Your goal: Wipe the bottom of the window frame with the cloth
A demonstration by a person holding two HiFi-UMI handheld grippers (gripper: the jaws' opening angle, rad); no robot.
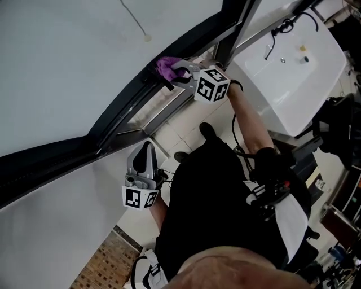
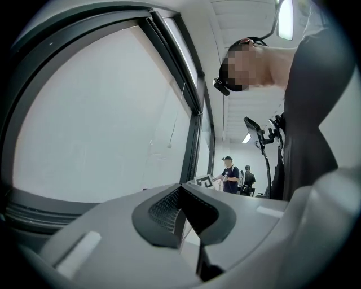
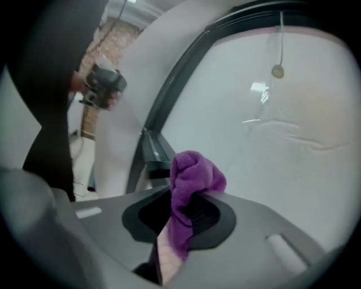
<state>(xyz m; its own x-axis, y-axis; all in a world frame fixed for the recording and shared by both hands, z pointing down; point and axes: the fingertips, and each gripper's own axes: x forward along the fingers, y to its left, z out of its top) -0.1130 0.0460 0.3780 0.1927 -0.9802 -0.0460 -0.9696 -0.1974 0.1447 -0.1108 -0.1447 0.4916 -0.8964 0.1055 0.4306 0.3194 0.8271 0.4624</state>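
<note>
Pinching purple cloth (image 3: 190, 179), right gripper (image 3: 181, 213); distant people (image 2: 230, 176) only in left gripper view.

Pale tiled floor (image 1: 181, 134), white table (image 1: 293, 96) (off to the right), bright ceiling light (image 2: 286, 17)

A white rectangular basin (image 1: 293, 84) fills the upper right of the head view. A thin black tap (image 1: 274, 39) arches over its far edge, and a small dark object (image 1: 305, 58) lies on its top. Pale square floor tiles (image 1: 183, 131) lie beside it, and a brown patterned strip of flooring (image 1: 107, 261) shows at lower left. A thin cord ending in a small round bead (image 1: 147, 38) shows near the top. In the left gripper view a distant person in a dark cap (image 2: 228, 176) stands just beside a second person (image 2: 248, 179), and a bright oblong ceiling light (image 2: 286, 18) glows at the top.
</note>
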